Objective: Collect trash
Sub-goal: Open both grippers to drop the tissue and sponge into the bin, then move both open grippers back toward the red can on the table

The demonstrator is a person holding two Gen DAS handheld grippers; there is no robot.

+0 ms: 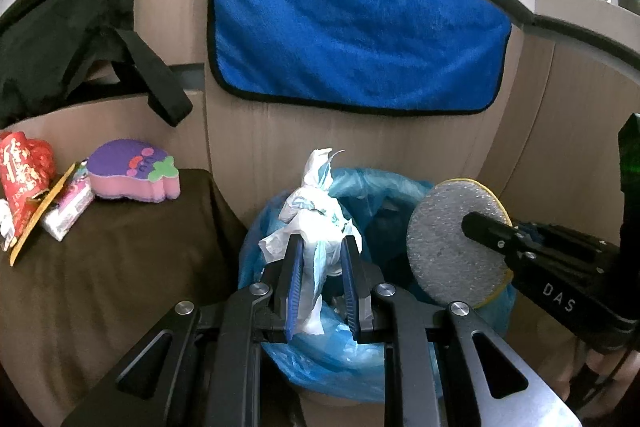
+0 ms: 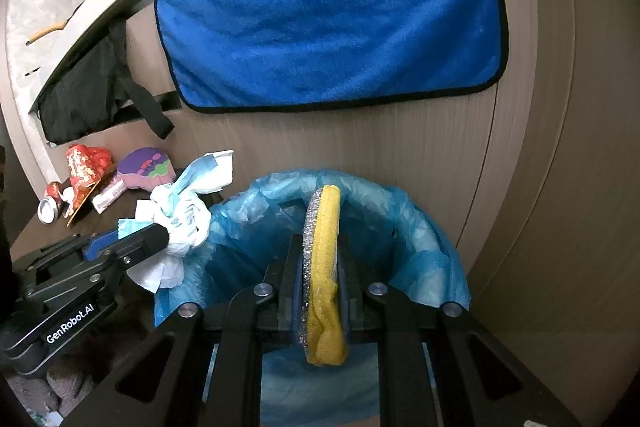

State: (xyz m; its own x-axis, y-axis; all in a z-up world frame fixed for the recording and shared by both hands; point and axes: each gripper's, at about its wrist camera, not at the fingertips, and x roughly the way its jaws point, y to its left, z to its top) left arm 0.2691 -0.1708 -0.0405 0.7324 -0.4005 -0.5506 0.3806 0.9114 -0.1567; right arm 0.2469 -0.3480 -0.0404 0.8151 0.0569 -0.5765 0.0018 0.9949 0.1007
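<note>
My left gripper (image 1: 320,247) is shut on a crumpled white and light-blue wrapper (image 1: 316,203), held over the near rim of a bin lined with a blue bag (image 1: 360,359). The wrapper also shows in the right wrist view (image 2: 180,211), at the bin's left rim. My right gripper (image 2: 320,251) is shut on a round scouring pad (image 2: 326,267), yellow on one side and silver-grey on the other, held upright over the bin's blue liner (image 2: 432,251). In the left wrist view the pad (image 1: 444,247) hangs over the bin's right side.
A brown-covered surface (image 1: 120,267) left of the bin holds a purple-pink sponge (image 1: 136,173), a red packet (image 1: 24,175), a small wrapped pack (image 1: 68,207) and a can (image 2: 50,207). A blue towel (image 1: 352,23) hangs on the beige panel behind. A black bag (image 1: 60,43) hangs at left.
</note>
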